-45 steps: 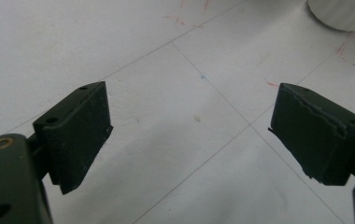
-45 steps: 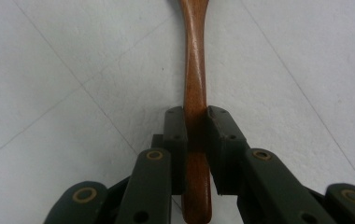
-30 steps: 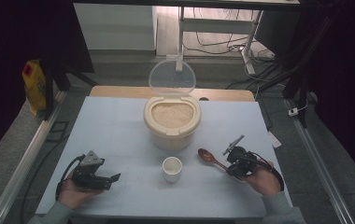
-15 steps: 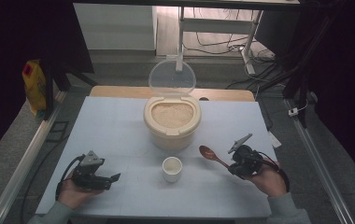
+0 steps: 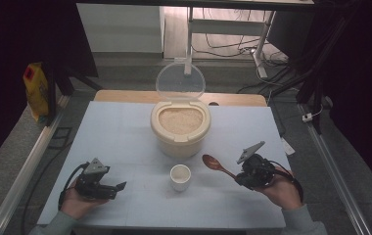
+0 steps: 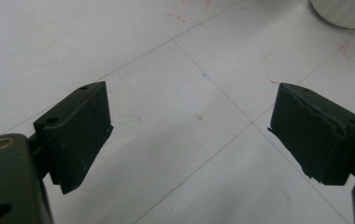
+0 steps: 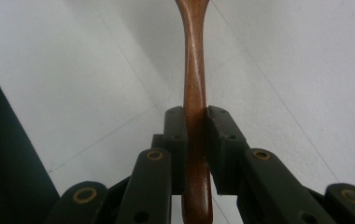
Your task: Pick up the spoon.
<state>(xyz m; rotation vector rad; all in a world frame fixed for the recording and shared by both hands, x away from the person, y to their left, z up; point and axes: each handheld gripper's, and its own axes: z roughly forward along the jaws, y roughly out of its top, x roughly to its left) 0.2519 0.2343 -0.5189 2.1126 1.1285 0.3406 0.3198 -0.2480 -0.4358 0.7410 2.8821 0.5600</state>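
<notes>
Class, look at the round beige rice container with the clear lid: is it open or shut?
Open. The beige rice container has its clear lid tilted up behind it, leaving the rice exposed.

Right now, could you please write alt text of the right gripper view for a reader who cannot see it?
The right gripper holds a brown wooden spoon by its handle, its two black fingers pressed on either side. The handle runs up from them over the white table.

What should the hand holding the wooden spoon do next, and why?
Probably carry the brown wooden spoon up and over to the open beige container of rice. The right hand-held gripper is shut on the spoon's handle, the bowl looks empty, and the small white cup beside it looks unfilled.
</notes>
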